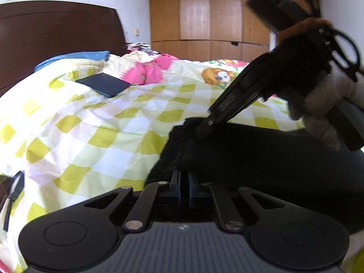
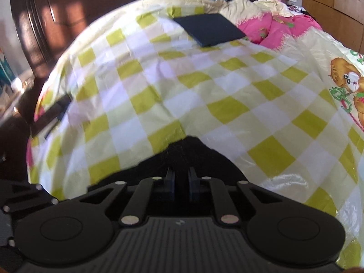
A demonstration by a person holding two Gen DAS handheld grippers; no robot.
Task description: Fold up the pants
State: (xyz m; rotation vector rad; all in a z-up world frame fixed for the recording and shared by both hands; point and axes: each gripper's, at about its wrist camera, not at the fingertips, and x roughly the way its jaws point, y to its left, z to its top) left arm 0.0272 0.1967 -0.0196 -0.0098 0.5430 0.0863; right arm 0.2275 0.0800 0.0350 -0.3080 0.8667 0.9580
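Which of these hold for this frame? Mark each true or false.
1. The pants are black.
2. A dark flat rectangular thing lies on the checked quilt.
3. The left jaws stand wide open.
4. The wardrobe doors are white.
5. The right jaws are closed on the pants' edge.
1. True: the pants are black.
2. True: a dark flat rectangular thing lies on the checked quilt.
3. False: the left gripper has its jaws closed on the pants' fabric.
4. False: the wardrobe doors are light brown wood.
5. True: the right gripper pinches the fabric's edge.
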